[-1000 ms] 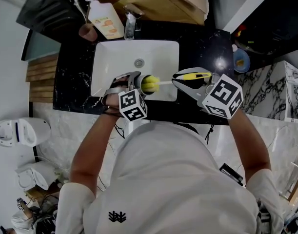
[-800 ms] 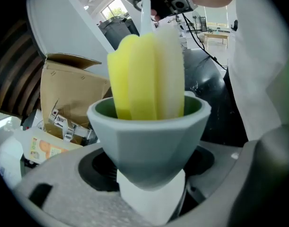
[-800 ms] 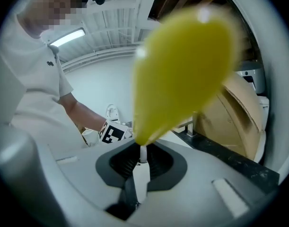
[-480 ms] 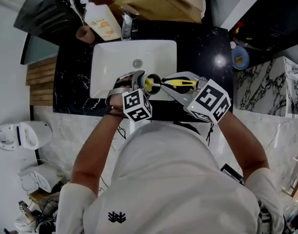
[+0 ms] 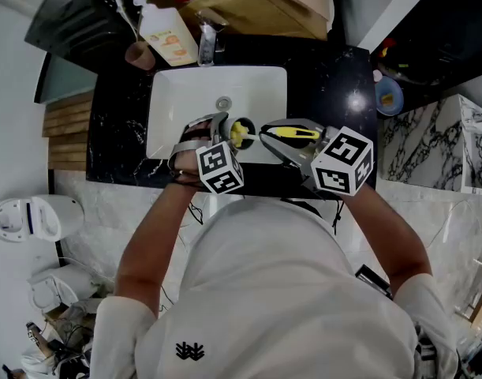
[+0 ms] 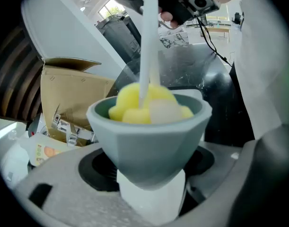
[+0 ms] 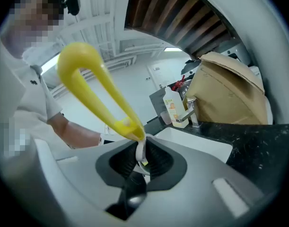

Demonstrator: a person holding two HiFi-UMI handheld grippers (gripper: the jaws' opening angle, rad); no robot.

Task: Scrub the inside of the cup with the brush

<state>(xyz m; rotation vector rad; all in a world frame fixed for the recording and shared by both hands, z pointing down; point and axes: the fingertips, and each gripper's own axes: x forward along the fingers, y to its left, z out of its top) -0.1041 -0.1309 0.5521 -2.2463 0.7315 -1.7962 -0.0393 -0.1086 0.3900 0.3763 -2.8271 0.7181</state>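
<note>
Over the sink (image 5: 177, 93), the cup (image 5: 239, 133) gripped by the left gripper (image 5: 222, 133) is entered horizontally from frame right by the brush (image 5: 293, 133) clamped in the right gripper (image 5: 272, 139).

shirt (image 5: 264, 290): white | sleeves (image 5: 118, 326): short | back logo (image 5: 190, 351): small, black

My left claw (image 5: 227, 130) holds the cup (image 6: 149, 136), jaws wide round it. My right claw (image 5: 266, 136) pinches the brush (image 7: 126, 126). My left arm (image 5: 150, 227) and right arm (image 5: 392, 231) reach forward, claws tip to tip.
</note>
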